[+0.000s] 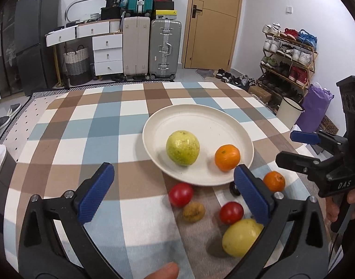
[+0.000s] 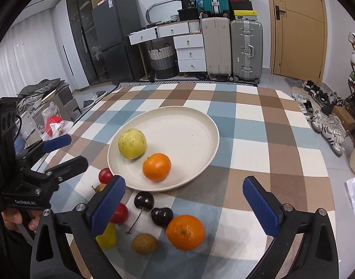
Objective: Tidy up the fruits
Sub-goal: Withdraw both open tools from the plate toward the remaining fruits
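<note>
A cream plate (image 1: 207, 121) (image 2: 189, 130) on the checked tablecloth holds a green guava (image 1: 182, 148) (image 2: 132, 143) and an orange (image 1: 227, 157) (image 2: 156, 167). In front of it lie loose fruits: a second orange (image 1: 273, 181) (image 2: 185, 231), two red fruits (image 1: 180, 194) (image 1: 231, 212), a brown longan (image 1: 193, 212) (image 2: 145, 243), a yellow guava (image 1: 241, 237) (image 2: 106, 238) and two dark cherries (image 2: 144, 200) (image 2: 161, 216). My left gripper (image 1: 175, 193) is open and empty above the loose fruits. My right gripper (image 2: 184, 205) is open and empty above the second orange.
The table edge drops off to the right, with a shoe rack (image 1: 289, 53) and a white bin (image 1: 289, 110) beyond. Suitcases (image 2: 233, 46) and drawers (image 2: 189, 51) stand against the far wall. Clutter (image 2: 49, 121) lies left of the table.
</note>
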### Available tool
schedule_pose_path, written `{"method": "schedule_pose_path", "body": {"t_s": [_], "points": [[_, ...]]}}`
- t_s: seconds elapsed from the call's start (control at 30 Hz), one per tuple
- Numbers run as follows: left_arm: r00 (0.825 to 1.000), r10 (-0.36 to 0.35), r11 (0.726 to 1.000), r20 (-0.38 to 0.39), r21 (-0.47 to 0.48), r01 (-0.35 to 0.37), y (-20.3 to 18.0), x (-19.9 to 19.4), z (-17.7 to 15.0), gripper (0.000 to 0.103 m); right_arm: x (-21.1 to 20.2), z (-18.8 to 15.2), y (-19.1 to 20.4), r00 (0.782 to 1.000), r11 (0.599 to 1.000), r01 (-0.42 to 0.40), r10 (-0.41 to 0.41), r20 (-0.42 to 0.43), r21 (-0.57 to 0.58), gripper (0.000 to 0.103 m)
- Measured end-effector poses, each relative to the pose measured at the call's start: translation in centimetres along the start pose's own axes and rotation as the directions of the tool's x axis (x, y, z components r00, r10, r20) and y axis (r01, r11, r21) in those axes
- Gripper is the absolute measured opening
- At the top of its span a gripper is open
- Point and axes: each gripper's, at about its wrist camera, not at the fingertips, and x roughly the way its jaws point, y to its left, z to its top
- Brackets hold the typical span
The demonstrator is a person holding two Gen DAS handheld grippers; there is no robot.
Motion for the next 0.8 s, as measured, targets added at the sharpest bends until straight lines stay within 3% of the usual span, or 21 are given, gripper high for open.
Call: {"method": "schedule_pose_path", "body": {"t_s": [0.37, 0.8], "points": [[1.000, -0.008, 0.999, -0.002, 0.031, 0.008, -1.6, -4.4, -2.9, 0.103, -3.2, -2.4, 0.6, 1.000, 1.000, 0.010, -0.010, -0.011, -0.002, 0.103], [0.997, -0.042, 0.999, -0.060, 0.028, 0.044, -3.6, -4.7, -4.9, 0.103, -2.8, -4.4, 0.7, 0.997, 0.998, 0.053, -0.055, -0.059, -0.028, 0.103]]}}
